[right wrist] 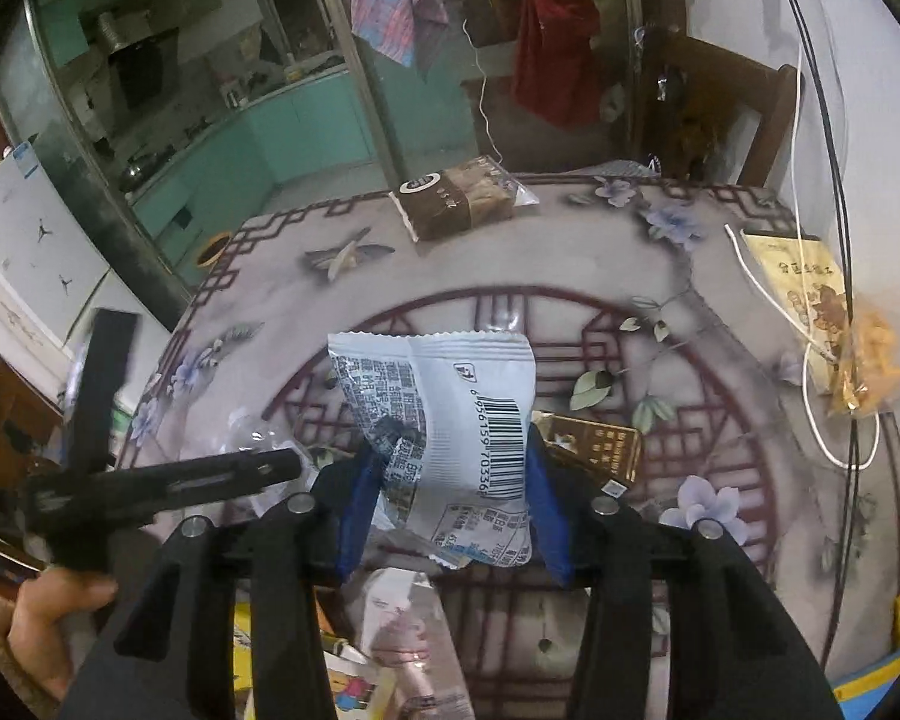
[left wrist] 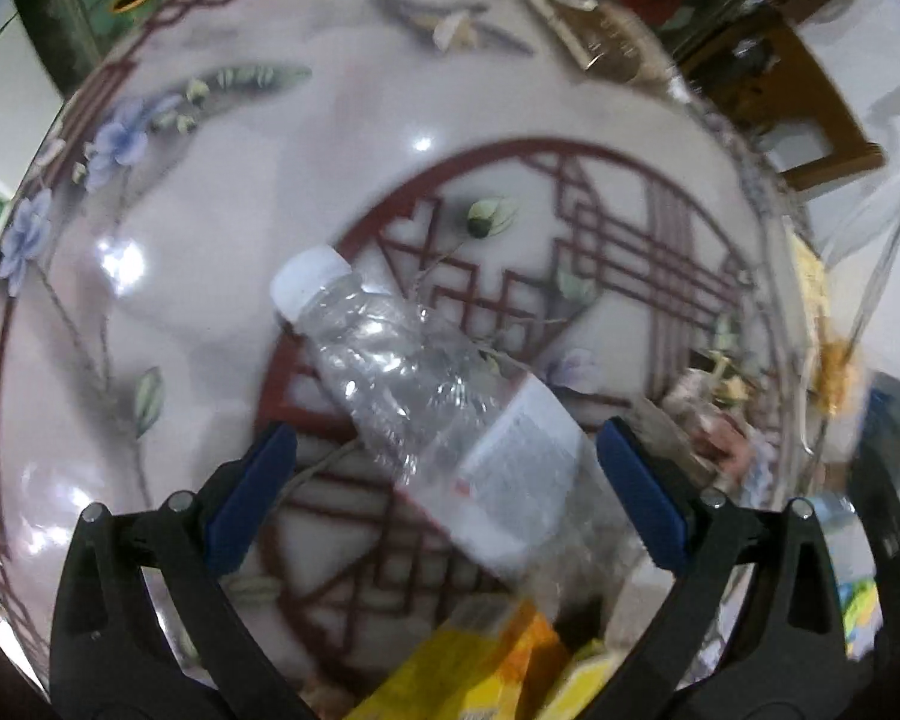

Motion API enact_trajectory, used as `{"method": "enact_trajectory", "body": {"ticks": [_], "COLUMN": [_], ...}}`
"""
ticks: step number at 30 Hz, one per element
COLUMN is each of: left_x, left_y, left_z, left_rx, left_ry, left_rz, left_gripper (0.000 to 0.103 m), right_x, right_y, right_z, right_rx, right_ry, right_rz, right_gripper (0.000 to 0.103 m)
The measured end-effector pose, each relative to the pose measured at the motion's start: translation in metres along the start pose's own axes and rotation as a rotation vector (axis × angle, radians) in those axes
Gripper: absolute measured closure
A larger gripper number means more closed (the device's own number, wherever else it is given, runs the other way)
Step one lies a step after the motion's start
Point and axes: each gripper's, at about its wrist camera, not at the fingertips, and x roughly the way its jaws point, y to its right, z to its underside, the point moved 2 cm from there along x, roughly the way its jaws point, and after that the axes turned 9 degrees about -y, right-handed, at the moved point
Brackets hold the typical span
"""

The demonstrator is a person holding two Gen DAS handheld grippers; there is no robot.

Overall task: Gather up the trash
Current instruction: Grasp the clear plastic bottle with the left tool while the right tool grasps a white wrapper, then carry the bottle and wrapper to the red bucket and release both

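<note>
The crumpled water bottle (left wrist: 444,414), centre frame between spread left fingers (left wrist: 252,498), should be straddled mid-body; the snack wrapper (right wrist: 450,426) is pinched by right fingers (right wrist: 546,498).

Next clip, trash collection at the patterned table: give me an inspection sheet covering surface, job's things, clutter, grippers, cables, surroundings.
Surface: glossy table top printed with red lattice and blue flowers.
Job's things: clear plastic bottle with white cap, lying between the open fingers of the left gripper; white snack wrapper with barcode.
Clutter: brown packaged bread at the far edge; dark gold-trimmed box; yellow booklet; bag of orange snacks.
Grippers: left open around the bottle, contact unclear; right gripper shut on the wrapper.
Cables: white cable looped over the table's right side; black cable hanging alongside.
Surroundings: teal kitchen cabinets, wooden chair, red garment.
</note>
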Motion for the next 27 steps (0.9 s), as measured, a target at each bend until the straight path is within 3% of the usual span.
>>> {"method": "enact_trajectory", "body": {"ticks": [2,4,8,12,13,14,19,21,22,27], "left_x": [0.009,0.012,-0.001,-0.04,-0.052,-0.065,-0.127,-0.146,-0.153,-0.172], "left_y": [-0.001,-0.003,-0.002,-0.009,-0.012,-0.015,-0.045,-0.061,-0.07,-0.128], "left_z": [-0.004,-0.005,-0.006,0.006,0.01,0.015,0.059,0.079,0.089,0.125], "left_rx": [-0.023,-0.047,0.002,0.029,0.042,0.061,0.105,0.113,0.116,0.082], "left_ry": [-0.026,-0.034,-0.007,0.092,0.122,0.154,0.291,0.328,0.337,0.362], "left_rz": [0.019,0.08,0.098,0.137,0.139,0.142,0.112,0.106,0.111,0.093], "left_gripper": [0.008,0.02,0.03,0.036,0.041,0.058,0.063,0.099,0.103,0.103], "right_x": [0.002,0.004,0.003,-0.01,-0.016,-0.022,-0.053,-0.062,-0.068,-0.084], "right_y": [-0.002,-0.003,-0.005,-0.017,-0.022,-0.027,-0.064,-0.077,-0.088,-0.137], "right_z": [0.002,0.005,0.009,0.011,0.012,0.013,0.026,0.032,0.038,0.06], "right_rx": [-0.01,-0.012,-0.008,-0.02,-0.028,-0.035,-0.079,-0.096,-0.106,-0.156], "right_ry": [-0.004,-0.009,-0.011,0.012,0.023,0.032,0.072,0.078,0.081,0.081], "right_rz": [0.008,0.009,-0.001,-0.015,-0.022,-0.026,-0.049,-0.053,-0.059,-0.085], "right_gripper": [0.057,0.057,0.057,0.057,0.057,0.057,0.057,0.057,0.057,0.057]}}
